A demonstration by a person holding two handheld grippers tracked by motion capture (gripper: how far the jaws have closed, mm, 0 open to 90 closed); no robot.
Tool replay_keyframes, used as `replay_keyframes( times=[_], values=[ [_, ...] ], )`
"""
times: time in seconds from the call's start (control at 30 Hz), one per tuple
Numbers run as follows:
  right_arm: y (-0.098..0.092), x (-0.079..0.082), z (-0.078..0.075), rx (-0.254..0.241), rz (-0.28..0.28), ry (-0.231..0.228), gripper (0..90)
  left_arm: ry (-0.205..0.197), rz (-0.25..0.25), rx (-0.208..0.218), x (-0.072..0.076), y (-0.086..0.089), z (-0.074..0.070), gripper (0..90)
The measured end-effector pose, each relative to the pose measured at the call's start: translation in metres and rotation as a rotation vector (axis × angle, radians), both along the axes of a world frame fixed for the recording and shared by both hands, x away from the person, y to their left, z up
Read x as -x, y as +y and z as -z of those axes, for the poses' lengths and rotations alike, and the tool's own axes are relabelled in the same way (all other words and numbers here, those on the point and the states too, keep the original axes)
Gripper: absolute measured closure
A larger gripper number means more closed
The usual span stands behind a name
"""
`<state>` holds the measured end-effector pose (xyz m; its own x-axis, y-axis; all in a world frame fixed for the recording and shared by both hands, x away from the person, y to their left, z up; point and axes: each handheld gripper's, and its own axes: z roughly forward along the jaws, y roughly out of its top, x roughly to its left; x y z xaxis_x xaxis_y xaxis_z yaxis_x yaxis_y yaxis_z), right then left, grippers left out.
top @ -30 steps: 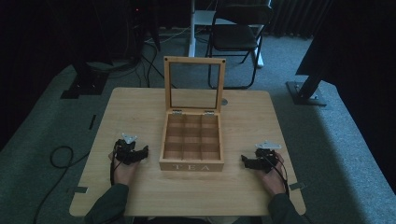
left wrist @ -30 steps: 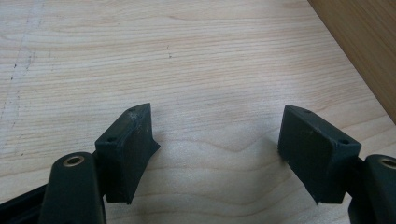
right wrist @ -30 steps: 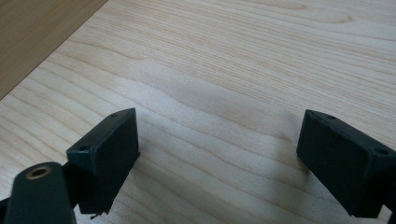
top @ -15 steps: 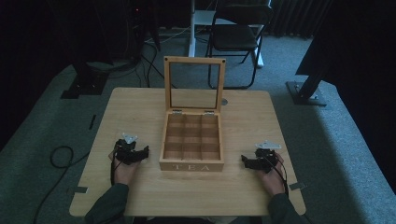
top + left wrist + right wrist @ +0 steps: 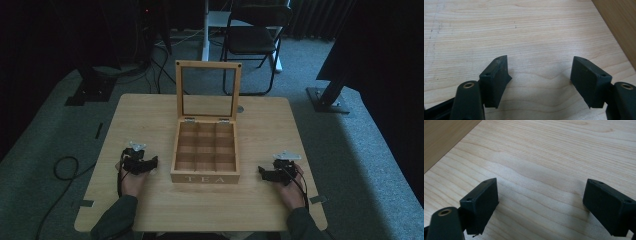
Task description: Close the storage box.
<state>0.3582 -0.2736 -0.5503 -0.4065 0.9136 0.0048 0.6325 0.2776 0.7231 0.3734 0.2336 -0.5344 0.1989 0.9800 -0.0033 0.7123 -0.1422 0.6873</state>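
Our left gripper (image 5: 154,162), jaws just narrowing yet spread and empty, and right gripper (image 5: 262,173), spread, flank the open tea box (image 5: 205,152) at nine and three o'clock; no grasp begun.

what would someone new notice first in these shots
The wooden tea box at the middle of the table draws the eye first: its glass-paned lid stands upright and its nine compartments look empty. On either side of it rests a hand with a black gripper, the left gripper and the right gripper, each aimed at the box. Both have fingers apart with only bare tabletop between them; the left one's have just been closing.
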Motion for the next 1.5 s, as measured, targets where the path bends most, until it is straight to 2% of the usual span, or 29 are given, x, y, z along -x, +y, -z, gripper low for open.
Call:
replay_keyframes(
  times=[0.13, 0.57, 0.83, 1.27, 1.5],
  values=[
    [0.000, 0.000, 0.000, -0.001, -0.001, 0.000, 12.8, -0.026, 0.013, 0.002, -0.002, -0.001, -0.013, 31.1],
    [0.001, 0.002, 0.000, -0.001, -0.012, -0.001, 12.8, -0.041, 0.033, 0.023, -0.020, 0.000, -0.039, 32.1],
    [0.001, 0.003, 0.000, 0.000, -0.015, -0.001, 12.8, -0.075, 0.038, 0.057, -0.031, 0.001, -0.059, 32.1],
    [0.002, 0.004, 0.000, -0.002, -0.019, 0.000, 12.8, -0.095, 0.037, 0.111, -0.047, 0.005, -0.078, 32.1],
    [0.002, 0.004, 0.000, -0.001, -0.021, -0.001, 12.8, -0.114, 0.053, 0.108, -0.054, 0.003, -0.092, 32.1]
  ],
)
